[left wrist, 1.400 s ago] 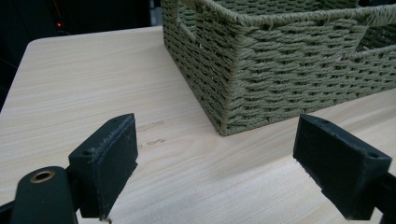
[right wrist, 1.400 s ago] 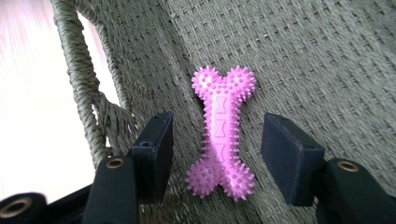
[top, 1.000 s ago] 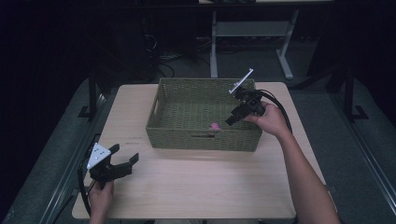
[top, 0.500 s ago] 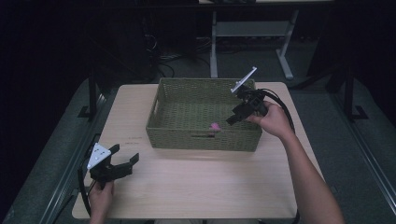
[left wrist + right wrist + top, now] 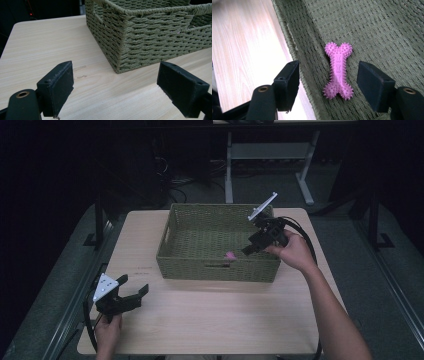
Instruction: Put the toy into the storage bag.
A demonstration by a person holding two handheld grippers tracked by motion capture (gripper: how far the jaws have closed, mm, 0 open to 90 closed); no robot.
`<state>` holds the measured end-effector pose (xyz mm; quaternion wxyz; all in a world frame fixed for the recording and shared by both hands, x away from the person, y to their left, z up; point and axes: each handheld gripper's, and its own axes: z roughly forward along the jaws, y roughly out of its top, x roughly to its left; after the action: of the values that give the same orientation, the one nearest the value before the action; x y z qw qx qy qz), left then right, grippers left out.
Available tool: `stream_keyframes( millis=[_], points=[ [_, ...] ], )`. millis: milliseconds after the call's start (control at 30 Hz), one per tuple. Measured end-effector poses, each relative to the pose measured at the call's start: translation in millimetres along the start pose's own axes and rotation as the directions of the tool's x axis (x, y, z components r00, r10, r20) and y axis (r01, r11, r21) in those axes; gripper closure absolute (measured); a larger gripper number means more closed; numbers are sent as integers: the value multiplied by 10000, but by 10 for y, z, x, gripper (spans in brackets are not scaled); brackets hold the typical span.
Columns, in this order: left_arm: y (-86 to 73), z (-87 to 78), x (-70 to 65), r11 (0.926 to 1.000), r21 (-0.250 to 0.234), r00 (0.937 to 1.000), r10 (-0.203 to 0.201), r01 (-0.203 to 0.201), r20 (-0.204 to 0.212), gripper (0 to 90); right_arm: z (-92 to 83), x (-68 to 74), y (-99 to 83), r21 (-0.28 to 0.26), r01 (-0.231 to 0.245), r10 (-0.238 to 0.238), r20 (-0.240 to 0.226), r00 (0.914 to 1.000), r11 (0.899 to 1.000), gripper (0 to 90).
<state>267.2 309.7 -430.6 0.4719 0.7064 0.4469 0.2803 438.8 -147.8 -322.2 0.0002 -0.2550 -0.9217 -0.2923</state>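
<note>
Nearest to us, our left gripper (image 5: 134,296) sits low at the near left corner of the table (image 5: 210,320). Our left hand (image 5: 107,332) holds it from below. Its jaws stand wide apart with nothing between them. In the left gripper view we look past those two black jaws at bare wood, and a corner of the basket (image 5: 130,47) sits a little way ahead.

Farther up the table, in the middle, stands the green woven basket (image 5: 217,269). It is a long box shape with a handle slot cut in its near wall.

Inside the basket, close to the near wall, lies a little pink bone toy (image 5: 230,255). In the right gripper view the bone toy (image 5: 338,71) has tiny spikes on both round ends. It lies flat on the woven floor, just beside the wall of the basket (image 5: 294,42).

Our right gripper (image 5: 246,251) hangs over the right part of the basket, held by our right hand (image 5: 295,251). Its jaws have just been opening. They are apart now, one on each side of the toy, and they hang above it without touching it. The toy lies free.
</note>
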Motion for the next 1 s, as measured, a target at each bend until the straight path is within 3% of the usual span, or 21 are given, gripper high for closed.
stream_keyframes(
  millis=[1000],
  points=[
    [-3, 11, -16, 10000, 35, 10000, 34, -34, 29, 133, -157, 347, -275, -303, 319, -314, 187, 9993, 9990, 310]
  ],
)
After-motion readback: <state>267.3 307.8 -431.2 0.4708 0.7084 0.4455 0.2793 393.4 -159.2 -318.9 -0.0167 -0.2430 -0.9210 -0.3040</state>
